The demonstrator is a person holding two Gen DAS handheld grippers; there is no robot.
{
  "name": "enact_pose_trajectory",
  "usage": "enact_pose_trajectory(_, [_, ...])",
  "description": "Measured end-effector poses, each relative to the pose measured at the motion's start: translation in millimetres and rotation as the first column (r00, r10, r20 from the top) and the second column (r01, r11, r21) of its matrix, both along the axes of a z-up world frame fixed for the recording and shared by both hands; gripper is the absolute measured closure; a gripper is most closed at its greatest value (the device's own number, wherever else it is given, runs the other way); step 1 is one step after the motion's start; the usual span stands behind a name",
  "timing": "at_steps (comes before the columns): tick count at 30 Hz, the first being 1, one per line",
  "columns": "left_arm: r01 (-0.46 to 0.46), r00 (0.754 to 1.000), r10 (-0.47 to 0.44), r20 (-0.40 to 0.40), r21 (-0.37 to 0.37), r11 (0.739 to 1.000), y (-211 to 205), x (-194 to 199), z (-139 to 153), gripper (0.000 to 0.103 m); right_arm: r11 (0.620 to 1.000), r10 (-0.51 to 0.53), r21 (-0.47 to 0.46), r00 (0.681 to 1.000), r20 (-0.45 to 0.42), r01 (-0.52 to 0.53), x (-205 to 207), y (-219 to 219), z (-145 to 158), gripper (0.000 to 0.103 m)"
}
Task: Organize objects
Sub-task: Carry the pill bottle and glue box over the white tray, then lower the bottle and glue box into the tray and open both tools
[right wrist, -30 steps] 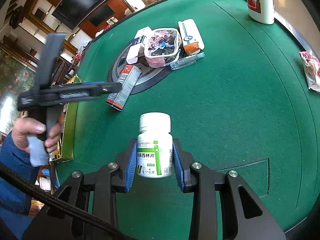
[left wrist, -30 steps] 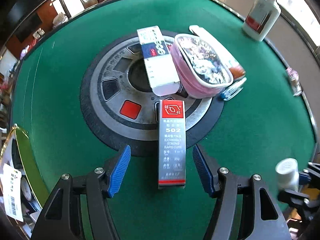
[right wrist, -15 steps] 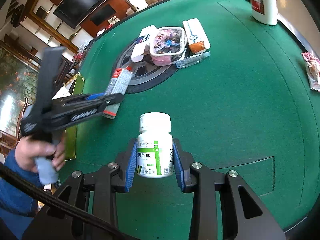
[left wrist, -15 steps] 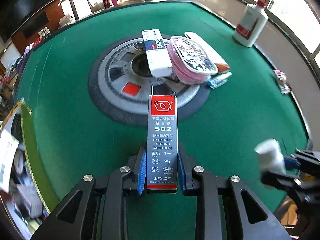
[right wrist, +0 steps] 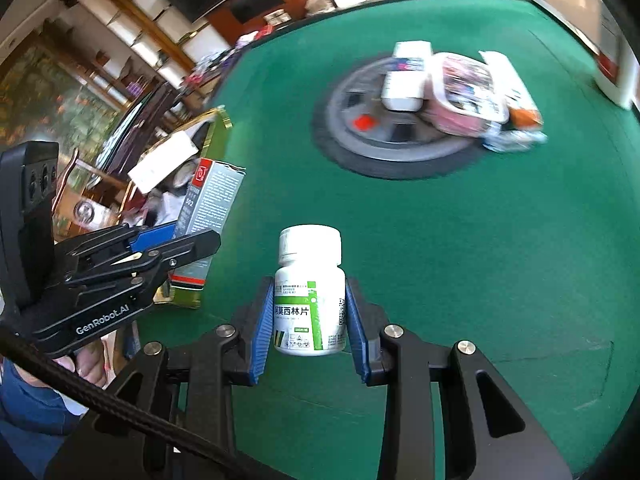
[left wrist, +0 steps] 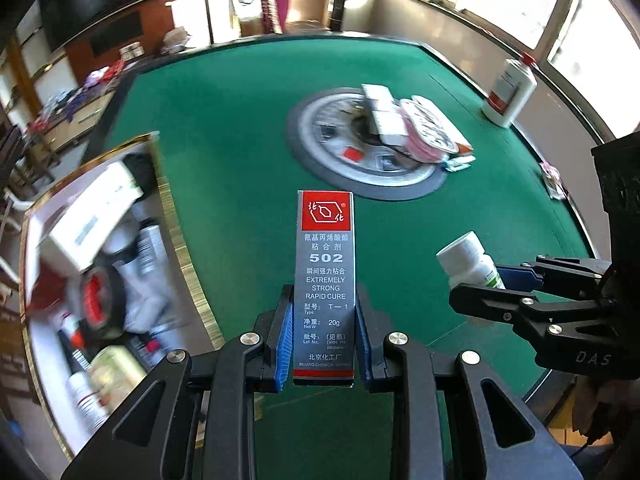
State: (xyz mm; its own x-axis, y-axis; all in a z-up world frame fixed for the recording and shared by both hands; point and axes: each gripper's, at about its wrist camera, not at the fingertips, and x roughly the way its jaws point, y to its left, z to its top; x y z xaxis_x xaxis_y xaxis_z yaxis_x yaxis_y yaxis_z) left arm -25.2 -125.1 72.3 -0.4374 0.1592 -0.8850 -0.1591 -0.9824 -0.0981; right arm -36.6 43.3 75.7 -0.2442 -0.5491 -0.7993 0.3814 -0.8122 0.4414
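Green felt covers the round tabletop [left wrist: 240, 128], with a grey and black wheel-like disc [left wrist: 340, 168] set into it right of centre in the left wrist view. On the disc's right part lie a white box [left wrist: 384, 116], a pink pouch [left wrist: 428, 132] and a long white-and-orange box [right wrist: 516, 84], all crowded together and touching; a small clear blue item [left wrist: 460, 163] lies just beside them on the felt. A white bottle with a red cap [left wrist: 508, 92] stands at the upper right near the tabletop's edge.

At the bottom centre of the left wrist view, the left gripper [left wrist: 322, 332] is clenched on a grey and red glue box [left wrist: 325, 292] marked 502, its blue pads pressed to both long sides of the box, which points away from the camera. A gold-rimmed tray [left wrist: 176, 216] full of blurred packets and boxes fills the lower left of that view.

At the bottom centre of the right wrist view, the right gripper [right wrist: 308, 320] grasps a white pill bottle [right wrist: 310, 292] with a green label, held upright between its pads. The same bottle shows at the right of the left wrist view, above the felt.
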Motion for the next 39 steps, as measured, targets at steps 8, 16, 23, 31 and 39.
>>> enact_pose_trajectory(8, [-0.112, 0.993, 0.112, -0.026, -0.008, 0.994, -68, 29, 9, 0.08, 0.992, 0.13, 0.001, 0.991, -0.032, -0.13, 10, -74, 9, 0.072])
enact_pose_trajectory(16, [-0.216, 0.976, 0.216, -0.027, 0.001, 0.976, -135, 46, 5, 0.08, 0.973, 0.231, 0.003, 0.972, -0.039, -0.231, 21, -143, 5, 0.071])
enact_pose_trajectory(23, [-0.292, 0.956, 0.292, -0.016, 0.015, 0.956, -190, 45, -3, 0.08, 0.962, 0.273, 0.027, 0.961, -0.035, -0.273, 16, -196, -4, 0.071])
enact_pose_trajectory(31, [-0.31, 0.951, 0.31, 0.003, 0.022, 0.95, -222, 25, -17, 0.08, 0.976, 0.212, 0.055, 0.976, -0.054, -0.209, -12, -217, 1, 0.071])
enact_pose_trajectory(39, [-0.274, 0.962, 0.273, 0.025, 0.026, 0.961, -222, -5, -27, 0.08, 0.981, 0.174, 0.086, 0.984, -0.029, -0.171, -56, -245, -13, 0.071])
